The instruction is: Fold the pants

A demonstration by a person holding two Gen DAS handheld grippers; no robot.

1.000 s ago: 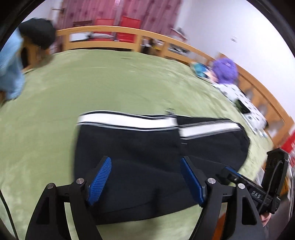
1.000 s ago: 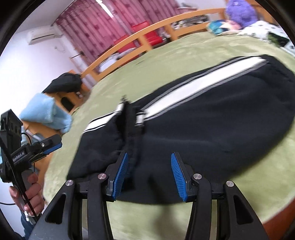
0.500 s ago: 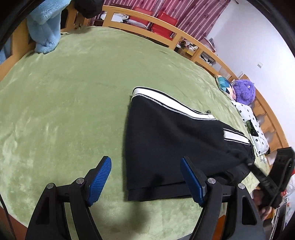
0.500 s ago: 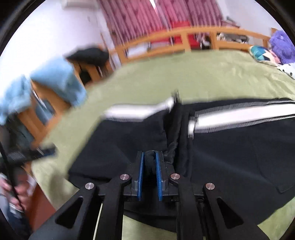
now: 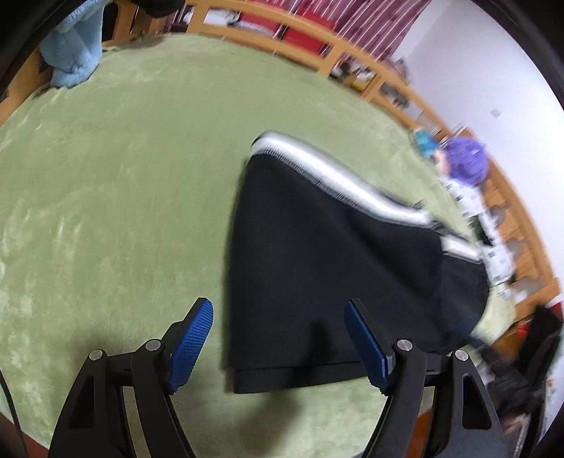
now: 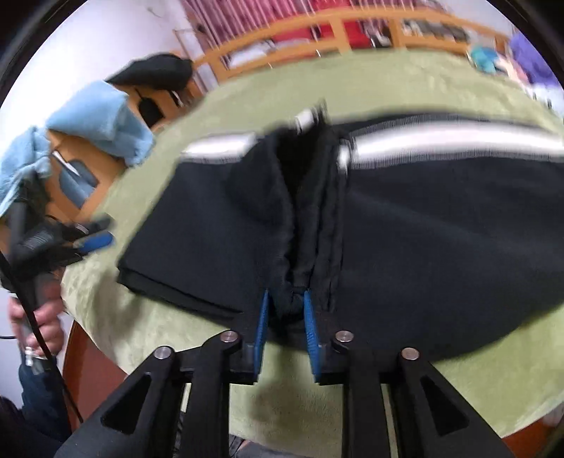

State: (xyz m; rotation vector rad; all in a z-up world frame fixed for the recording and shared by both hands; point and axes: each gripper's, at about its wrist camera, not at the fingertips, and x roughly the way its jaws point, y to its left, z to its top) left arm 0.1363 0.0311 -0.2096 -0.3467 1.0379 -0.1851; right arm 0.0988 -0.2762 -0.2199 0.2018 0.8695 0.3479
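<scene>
The pants are black with a white side stripe and lie flat on the green blanket, near its front edge. They look already doubled over: the near hem shows two stacked layers in the left wrist view. A bunched ridge of cloth runs across the middle, from the stripe side to the near edge.

Handling, as a judgement: thick, soft knit, limp, not slippery on plush bedding. It should drape and sag from any pinch point and drag rather than slide. Nothing fragile here. The weight looks modest, but a single-point lift will let the far layers droop and skew the fold.

The right gripper has the near end of that ridge between its blue pads. Its jaws are opening; the cloth looks loose in the gap rather than clamped, though blur leaves this uncertain.

The left gripper is spread wide and empty, hovering over the near hem corner of the pants. One finger is over bare blanket, the other over black cloth.

Best hold: pinch both stacked layers at the hem corner with the left, and match it at the near edge with the right, so both lift evenly. Grabbing only the top layer would peel the fold apart.

Around the bed: a wooden rail, a blue towel draped at one end, and a purple plush toy at the far side.
</scene>
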